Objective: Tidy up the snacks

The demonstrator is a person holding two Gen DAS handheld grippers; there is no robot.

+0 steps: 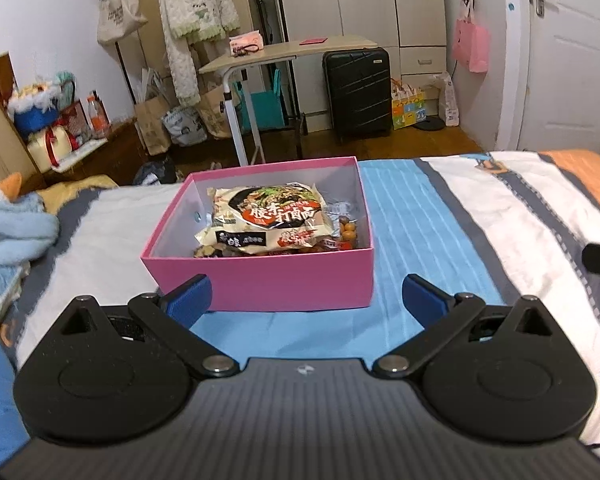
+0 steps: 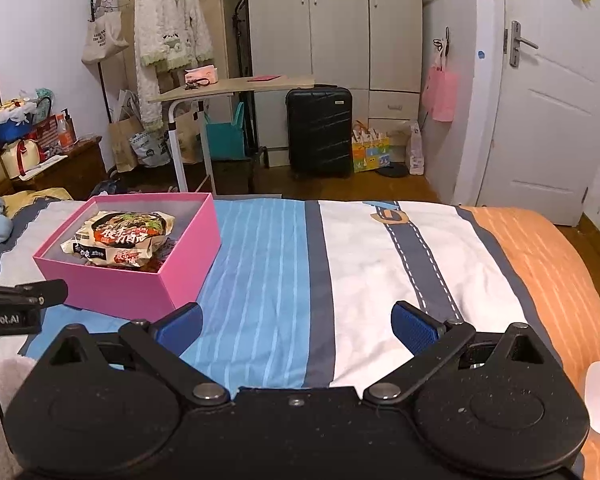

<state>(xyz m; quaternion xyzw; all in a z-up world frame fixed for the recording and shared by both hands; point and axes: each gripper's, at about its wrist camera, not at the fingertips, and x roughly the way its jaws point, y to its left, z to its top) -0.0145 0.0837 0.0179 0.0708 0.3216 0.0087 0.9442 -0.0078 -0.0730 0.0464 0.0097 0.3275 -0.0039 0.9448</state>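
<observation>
A pink box (image 1: 260, 280) sits on the striped bed, holding a noodle packet (image 1: 268, 212) on top of other snack packs, with a bag of round nuts (image 1: 346, 230) at its right side. My left gripper (image 1: 306, 294) is open just in front of the box's near wall, nothing between its blue pads. In the right wrist view the same pink box (image 2: 112, 288) lies to the left with the noodle packet (image 2: 120, 236) in it. My right gripper (image 2: 296, 324) is open and empty over bare bedsheet, to the right of the box.
The striped bedsheet (image 2: 380, 260) stretches right to an orange band. A blue blanket (image 1: 8, 232) is heaped at the left. Part of the left gripper (image 2: 16, 300) shows at the right view's left edge. Beyond the bed stand a side table (image 1: 284, 52), a black suitcase (image 1: 358, 92) and a white door (image 2: 548, 100).
</observation>
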